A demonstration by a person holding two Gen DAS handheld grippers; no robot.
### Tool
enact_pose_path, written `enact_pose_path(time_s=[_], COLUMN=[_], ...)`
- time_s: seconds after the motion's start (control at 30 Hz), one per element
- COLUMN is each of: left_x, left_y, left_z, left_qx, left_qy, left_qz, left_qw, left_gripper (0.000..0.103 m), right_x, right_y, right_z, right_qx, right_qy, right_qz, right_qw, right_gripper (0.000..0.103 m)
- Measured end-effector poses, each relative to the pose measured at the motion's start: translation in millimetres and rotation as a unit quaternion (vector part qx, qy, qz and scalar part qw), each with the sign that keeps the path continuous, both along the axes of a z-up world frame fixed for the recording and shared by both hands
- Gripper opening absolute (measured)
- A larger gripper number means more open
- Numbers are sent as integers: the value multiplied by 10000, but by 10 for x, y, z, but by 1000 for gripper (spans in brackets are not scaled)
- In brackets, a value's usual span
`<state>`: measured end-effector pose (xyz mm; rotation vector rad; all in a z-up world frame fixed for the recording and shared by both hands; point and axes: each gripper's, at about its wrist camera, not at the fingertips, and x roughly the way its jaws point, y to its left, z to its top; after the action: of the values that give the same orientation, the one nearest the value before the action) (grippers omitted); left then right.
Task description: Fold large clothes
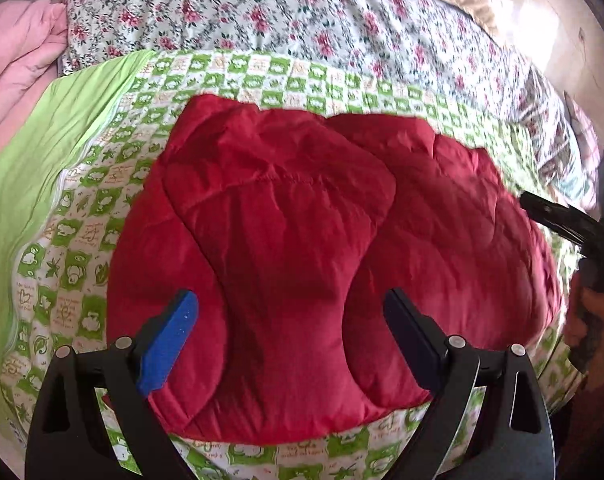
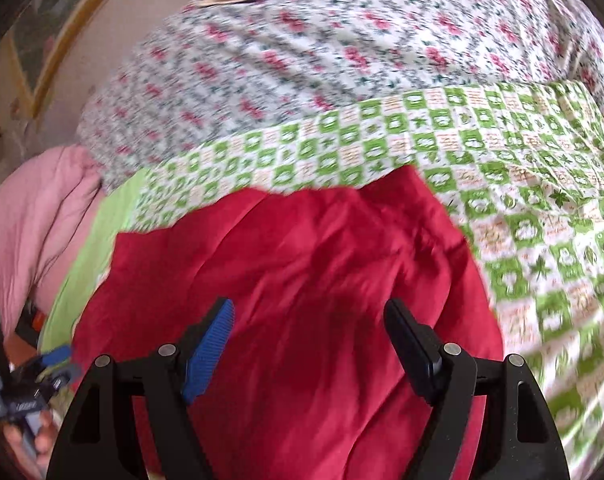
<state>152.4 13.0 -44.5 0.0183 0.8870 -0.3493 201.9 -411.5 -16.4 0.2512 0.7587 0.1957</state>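
A red padded jacket point(image 1: 302, 240) lies folded into a compact bundle on the green-and-white checked sheet point(image 1: 82, 208). My left gripper point(image 1: 290, 320) is open above the jacket's near edge, holding nothing. My right gripper point(image 2: 310, 328) is open above the same red jacket point(image 2: 302, 280), also empty. The right gripper also shows at the right edge of the left wrist view point(image 1: 562, 220), beside the jacket. The left gripper shows at the lower left of the right wrist view point(image 2: 42, 364).
A floral quilt point(image 1: 282, 12) lies behind the checked sheet. A pink blanket point(image 1: 18, 52) is bunched at the far left. A plain light-green sheet edge point(image 1: 30, 160) lies left of the jacket. A wall with a framed picture point(image 2: 50, 40) stands beyond the bed.
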Motion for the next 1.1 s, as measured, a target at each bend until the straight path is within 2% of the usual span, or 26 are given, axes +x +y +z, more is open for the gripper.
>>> enact_pose_path(time_s=[0.1, 0.2, 0.33, 0.43, 0.63, 0.67, 0.7, 0.77, 0.83, 1.0, 1.1], left_x=[-13, 11, 12, 9, 4, -3, -14, -51, -109, -298, -279], left_y=[-25, -20, -51, -63, -19, -6, 3, 3, -8, 35, 60], left_z=[-128, -284, -355, -379, -369, -363, -356, -334, -282, -85, -126], left_qx=[10, 85, 249, 331, 316, 287, 260, 285, 354, 200, 360], left_qy=[177, 272, 185, 149, 153, 157, 165, 162, 95, -137, -91], left_qz=[-152, -105, -59, -51, -67, -70, -84, -110, -81, -59, 60], left_qw=[9997, 9995, 9995, 9993, 9994, 9994, 9995, 9994, 9993, 9997, 9993], left_gripper=[95, 97, 101, 103, 103, 103, 103, 103, 102, 100, 100], right_x=[-285, -580, -819, -903, -823, -799, -720, -639, -650, -675, -676], right_y=[135, 140, 125, 128, 132, 138, 125, 72, -13, 28, 44], right_z=[-37, -120, -254, -232, -107, -137, -250, -502, -588, -579, -594], right_qx=[-221, -303, -682, -834, -1025, -1086, -1197, -898, -610, -739, -705], right_qy=[-9, 36, 148, 104, -129, -99, 147, 553, 507, 374, 328], right_qz=[198, 151, 18, -12, -4, -38, -60, 94, 56, 31, 24], right_qw=[9996, 9994, 9976, 9965, 9946, 9940, 9927, 9944, 9968, 9966, 9970], right_gripper=[79, 79, 79, 79, 79, 79, 79, 80, 81, 81, 82])
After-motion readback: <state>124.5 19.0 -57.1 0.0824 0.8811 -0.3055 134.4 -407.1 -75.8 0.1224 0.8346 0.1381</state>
